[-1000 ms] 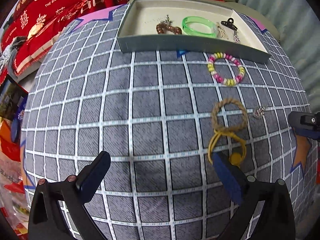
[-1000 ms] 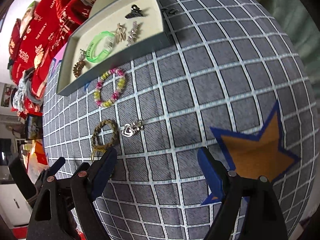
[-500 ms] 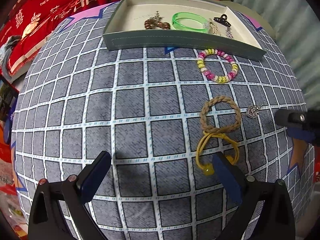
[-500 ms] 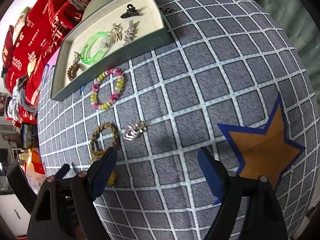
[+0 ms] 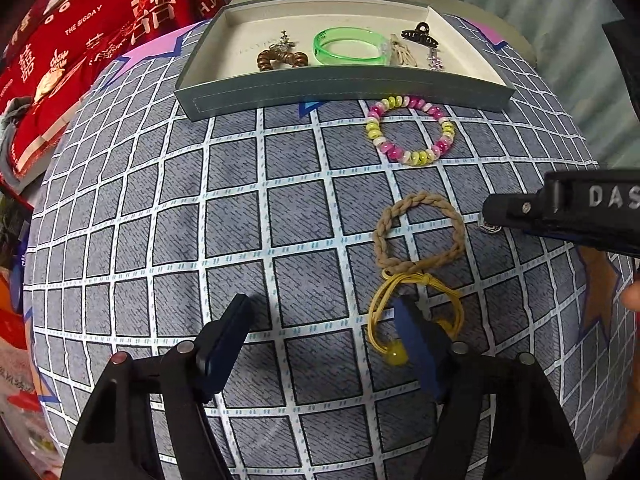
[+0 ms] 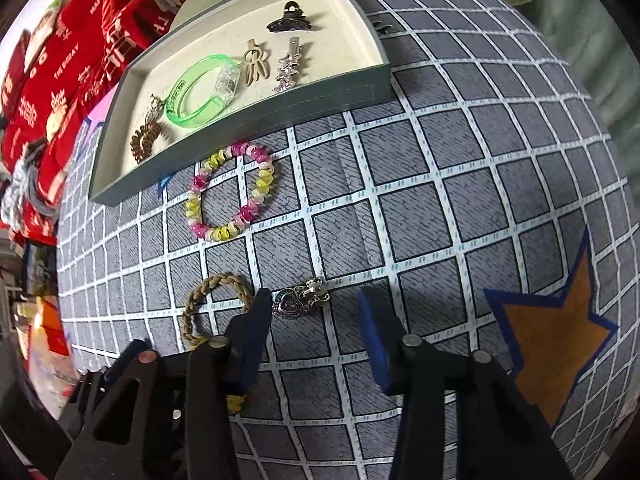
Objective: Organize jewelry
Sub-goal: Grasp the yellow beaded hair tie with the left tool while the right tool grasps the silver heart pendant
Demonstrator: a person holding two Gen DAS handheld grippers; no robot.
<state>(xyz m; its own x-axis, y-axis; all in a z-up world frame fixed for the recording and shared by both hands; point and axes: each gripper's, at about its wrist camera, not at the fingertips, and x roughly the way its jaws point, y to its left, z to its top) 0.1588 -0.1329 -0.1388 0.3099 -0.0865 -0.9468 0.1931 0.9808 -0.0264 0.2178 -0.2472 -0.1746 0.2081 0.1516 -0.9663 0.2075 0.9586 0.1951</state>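
Note:
A silver heart charm lies on the grey checked cloth between the fingertips of my right gripper, close to the left finger. The jaws are closing and the pads stand clear of it. My left gripper is also closing. Its right finger covers part of a yellow hair tie with a bead. A tan braided tie touches the yellow one. A pink and yellow bead bracelet lies before the grey tray. In the left wrist view the right gripper's body hides most of the charm.
The tray holds a green bangle, a brown bead bracelet, a black claw clip and hair clips. Red cushions lie left of and behind the tray. An orange star marks the cloth at the right.
Both grippers' jaws have narrowed. My right gripper has moved over the heart charm, which now lies between its fingers. The left gripper's right finger now overlaps the yellow tie.

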